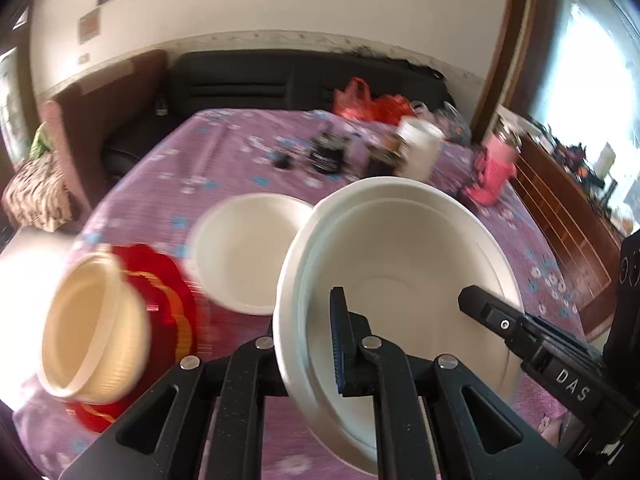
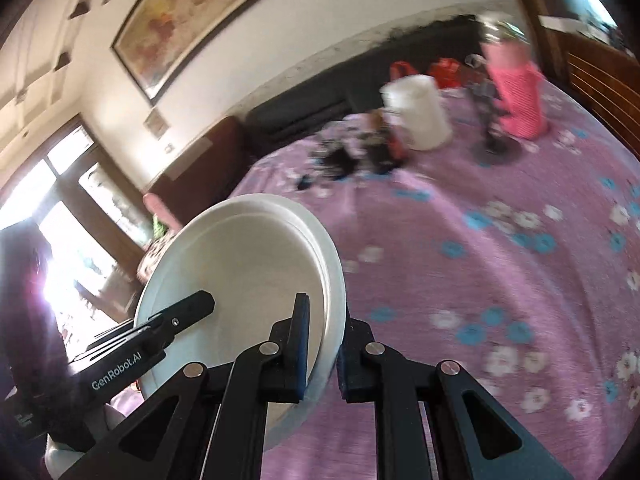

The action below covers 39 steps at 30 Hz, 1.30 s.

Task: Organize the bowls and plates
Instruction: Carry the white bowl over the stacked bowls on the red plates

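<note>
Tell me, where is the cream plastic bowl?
In the left wrist view, the cream plastic bowl sits far left on a red scalloped mat, beside a white bowl.

The left wrist camera looks forward and down along its claw [image 1: 306, 344], close over a white plate [image 1: 400, 272], toward the far wall across the purple-clothed worktop [image 1: 224, 152]. The right wrist camera peers past its own claw [image 2: 322, 344], tilted, toward the same wall. Both views share the plate, each other's claw, a white tub [image 1: 420, 148] and a pink holder [image 1: 494, 168].
</note>
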### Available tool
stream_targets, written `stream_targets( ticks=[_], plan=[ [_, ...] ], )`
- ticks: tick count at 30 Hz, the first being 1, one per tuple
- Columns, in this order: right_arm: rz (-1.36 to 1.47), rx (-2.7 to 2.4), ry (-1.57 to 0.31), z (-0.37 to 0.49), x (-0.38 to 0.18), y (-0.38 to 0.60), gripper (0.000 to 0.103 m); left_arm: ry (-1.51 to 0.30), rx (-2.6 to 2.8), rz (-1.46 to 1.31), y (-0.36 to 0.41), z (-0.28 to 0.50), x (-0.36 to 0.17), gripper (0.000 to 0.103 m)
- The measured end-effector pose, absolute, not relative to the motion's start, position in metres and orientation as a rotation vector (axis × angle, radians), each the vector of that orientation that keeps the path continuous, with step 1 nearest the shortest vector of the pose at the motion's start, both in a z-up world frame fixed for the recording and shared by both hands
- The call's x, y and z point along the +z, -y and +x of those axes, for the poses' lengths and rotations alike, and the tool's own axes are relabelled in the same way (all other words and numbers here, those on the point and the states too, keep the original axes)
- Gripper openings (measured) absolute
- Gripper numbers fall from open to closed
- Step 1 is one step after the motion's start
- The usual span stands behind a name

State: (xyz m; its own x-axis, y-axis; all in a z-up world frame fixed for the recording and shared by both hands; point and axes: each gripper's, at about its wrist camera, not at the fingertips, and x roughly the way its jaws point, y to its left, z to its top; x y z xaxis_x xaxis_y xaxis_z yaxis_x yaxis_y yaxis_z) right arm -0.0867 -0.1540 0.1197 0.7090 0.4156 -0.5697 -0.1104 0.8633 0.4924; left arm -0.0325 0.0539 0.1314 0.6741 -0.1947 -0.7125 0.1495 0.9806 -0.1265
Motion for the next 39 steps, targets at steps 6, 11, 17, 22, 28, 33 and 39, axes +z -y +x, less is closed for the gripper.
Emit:
stream_targets(
  ticks=[6, 11, 17, 22, 28, 33, 39],
  plan=[
    [0.364, 0.423, -0.745, -0.065, 0.153, 0.067, 0.013, -0.766, -0.073, -0.136, -0.137, -0.037, 0.156, 0.009],
    [0.322, 0.486, -0.811, -0.048, 0.147, 0.003, 0.013, -0.788, 0.027, -0.184, -0.192, -0.031, 0.149, 0.010],
    [0.314, 0.489, -0.904, -0.033, 0.120, -0.030, 0.013, -0.862, 0.029, -0.254, -0.222, -0.024, 0.122, 0.010],
    [0.278, 0.494, -0.883, -0.034, 0.137, -0.041, 0.013, -0.811, 0.011, -0.286, -0.238, -0.034, 0.138, 0.010],
    [0.182, 0.521, -0.865, -0.032, 0.161, -0.083, 0.014, -0.788, 0.071, -0.279, -0.267, -0.036, 0.146, 0.014],
    [0.165, 0.516, -0.921, -0.022, 0.138, -0.110, 0.014, -0.855, 0.122, -0.285, -0.289, -0.032, 0.115, 0.014],
    [0.107, 0.473, -0.942, -0.018, 0.119, -0.120, 0.013, -0.864, 0.143, -0.281, -0.294, -0.030, 0.100, 0.020]
  ],
)
